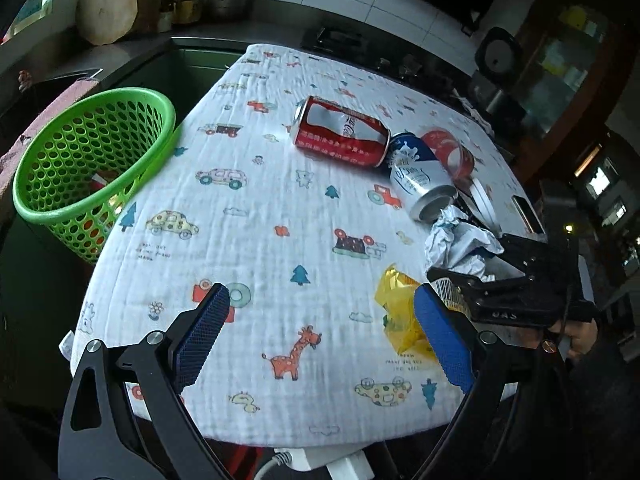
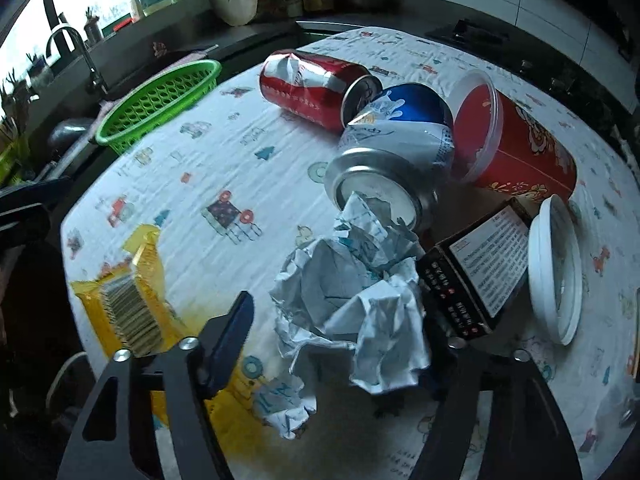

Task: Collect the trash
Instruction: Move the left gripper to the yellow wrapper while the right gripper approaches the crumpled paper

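While two dented metal cans [image 2: 320,88] lie on the quilted cloth [image 1: 260,208], the right gripper [image 2: 340,320] straddles one crumpled paper wad [image 2: 352,280] (grip unclear); left gripper [image 1: 320,328] gapes empty.

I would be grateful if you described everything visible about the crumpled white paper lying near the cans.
The crumpled white paper is a loosely wadded sheet with faint blue-green print, deep folds and ragged edges. It lies on the vehicle-patterned white cloth, its upper end against the open mouth of the blue and white can lying on its side, with a dark printed box beside it. It sits between the right gripper fingers; contact cannot be told.
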A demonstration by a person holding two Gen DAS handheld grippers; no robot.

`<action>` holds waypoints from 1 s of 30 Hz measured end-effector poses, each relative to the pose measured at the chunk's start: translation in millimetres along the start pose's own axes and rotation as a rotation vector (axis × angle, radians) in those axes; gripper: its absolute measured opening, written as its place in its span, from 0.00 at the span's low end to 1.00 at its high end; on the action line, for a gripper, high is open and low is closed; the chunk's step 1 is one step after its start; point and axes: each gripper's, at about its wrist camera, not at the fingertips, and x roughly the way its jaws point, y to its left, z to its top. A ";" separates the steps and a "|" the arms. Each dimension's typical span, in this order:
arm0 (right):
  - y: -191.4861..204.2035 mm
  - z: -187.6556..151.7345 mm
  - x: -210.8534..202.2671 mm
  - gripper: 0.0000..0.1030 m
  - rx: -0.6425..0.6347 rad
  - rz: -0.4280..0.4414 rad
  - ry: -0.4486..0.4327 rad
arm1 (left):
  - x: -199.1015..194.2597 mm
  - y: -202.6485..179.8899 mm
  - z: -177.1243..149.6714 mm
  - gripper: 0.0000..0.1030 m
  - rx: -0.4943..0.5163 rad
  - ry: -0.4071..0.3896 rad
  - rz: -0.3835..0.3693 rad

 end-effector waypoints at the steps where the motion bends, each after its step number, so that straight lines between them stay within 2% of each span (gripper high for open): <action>1: 0.6 -0.7 0.3 0.57 -0.008 -0.017 -0.002 | -0.3 -0.7 -1.0 0.89 0.001 0.001 -0.003; 6: -4.1 -4.2 -2.7 0.49 0.004 -0.007 -0.005 | -3.7 -9.4 -5.8 0.89 0.011 0.006 -0.022; 12: -6.8 -10.7 -12.4 0.48 0.016 0.023 -0.019 | 2.7 -30.0 -15.6 0.89 0.014 0.042 -0.076; 21: -9.0 -24.5 -28.7 0.46 0.025 0.054 -0.042 | 37.7 -55.8 -27.8 0.89 -0.030 0.133 -0.146; 30: -13.1 -32.4 -32.8 0.44 0.036 0.070 -0.052 | 63.6 -60.3 -25.2 0.85 -0.071 0.166 -0.152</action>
